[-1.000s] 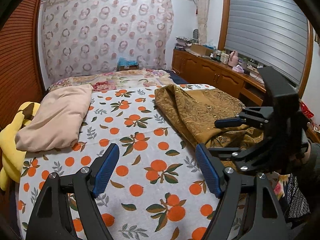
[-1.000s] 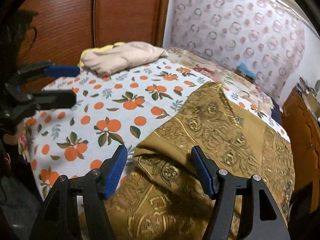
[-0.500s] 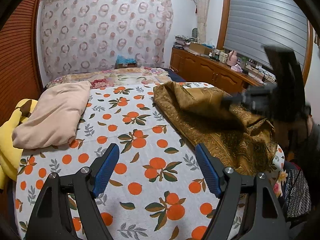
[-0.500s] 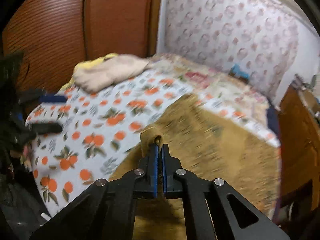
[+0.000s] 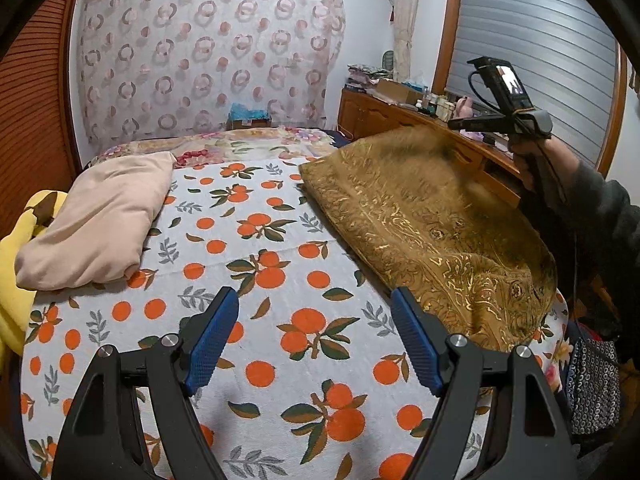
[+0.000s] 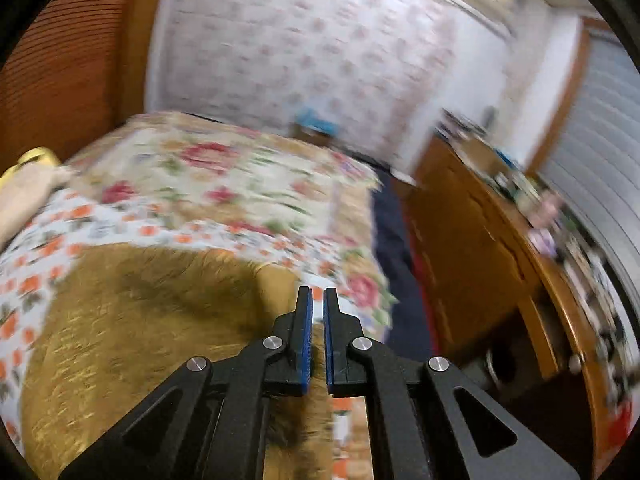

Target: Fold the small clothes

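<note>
My left gripper (image 5: 312, 336) hangs with jaws wide and empty above the orange-print bedspread (image 5: 256, 264). My right gripper (image 6: 318, 312), jaws just eased from clenched to a narrow gap, grips the gold patterned cloth (image 5: 432, 232), right of frame.

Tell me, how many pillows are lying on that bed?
1. A beige pillow lies at the left side of the bed, partly on something yellow at the edge. More could be hidden under the gold cloth at the right.
</note>
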Action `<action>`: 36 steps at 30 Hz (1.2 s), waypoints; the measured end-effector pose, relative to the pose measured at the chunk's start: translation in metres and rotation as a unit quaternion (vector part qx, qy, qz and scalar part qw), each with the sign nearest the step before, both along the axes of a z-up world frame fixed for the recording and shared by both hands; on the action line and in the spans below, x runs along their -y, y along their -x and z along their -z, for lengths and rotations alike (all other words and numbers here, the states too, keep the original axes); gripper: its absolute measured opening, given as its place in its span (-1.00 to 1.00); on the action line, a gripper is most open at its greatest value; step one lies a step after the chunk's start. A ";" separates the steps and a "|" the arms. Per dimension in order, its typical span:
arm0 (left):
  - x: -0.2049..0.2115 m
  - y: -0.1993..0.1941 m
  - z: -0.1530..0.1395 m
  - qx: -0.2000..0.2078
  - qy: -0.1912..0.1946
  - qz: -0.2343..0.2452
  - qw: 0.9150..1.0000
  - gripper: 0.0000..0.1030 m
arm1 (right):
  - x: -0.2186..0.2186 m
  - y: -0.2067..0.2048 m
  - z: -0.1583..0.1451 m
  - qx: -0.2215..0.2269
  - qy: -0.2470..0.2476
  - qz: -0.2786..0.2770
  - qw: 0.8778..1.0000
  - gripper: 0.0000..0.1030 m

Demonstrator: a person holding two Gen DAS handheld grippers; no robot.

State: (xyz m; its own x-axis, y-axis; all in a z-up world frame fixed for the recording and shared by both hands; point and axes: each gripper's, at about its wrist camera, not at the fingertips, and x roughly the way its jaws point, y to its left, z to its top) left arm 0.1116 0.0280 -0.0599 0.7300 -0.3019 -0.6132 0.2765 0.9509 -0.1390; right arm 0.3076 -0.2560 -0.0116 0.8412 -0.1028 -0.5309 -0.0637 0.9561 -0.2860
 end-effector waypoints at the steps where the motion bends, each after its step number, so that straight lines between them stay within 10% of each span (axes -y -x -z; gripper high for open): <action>1: 0.002 0.000 0.001 -0.001 -0.001 0.003 1.000 0.53 | 0.005 0.000 0.001 -0.004 -0.011 0.005 1.000 -0.33; 11: 0.025 0.007 0.014 -0.030 0.016 0.051 0.998 0.52 | 0.024 0.129 0.034 -0.028 -0.078 -0.078 0.994 -0.09; 22: 0.067 0.037 0.020 -0.065 0.020 0.136 0.988 -0.17 | 0.047 0.253 0.058 -0.039 -0.089 -0.061 0.993 -0.09; 31: 0.084 0.034 0.036 -0.100 0.033 0.169 0.980 -0.73 | 0.044 0.256 0.063 -0.047 -0.115 -0.059 0.990 -0.09; 36: 0.088 0.040 0.032 -0.096 0.023 0.181 0.979 -0.95 | 0.038 0.240 0.076 -0.056 -0.114 -0.063 0.990 -0.73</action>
State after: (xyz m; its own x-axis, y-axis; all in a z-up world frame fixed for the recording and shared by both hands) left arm 0.0716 -0.0604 -0.0923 0.4435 -0.5496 -0.7081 0.5582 0.7874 -0.2615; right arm 0.0677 -0.2939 -0.0875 0.7737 0.1321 -0.6197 -0.2049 0.9776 -0.0474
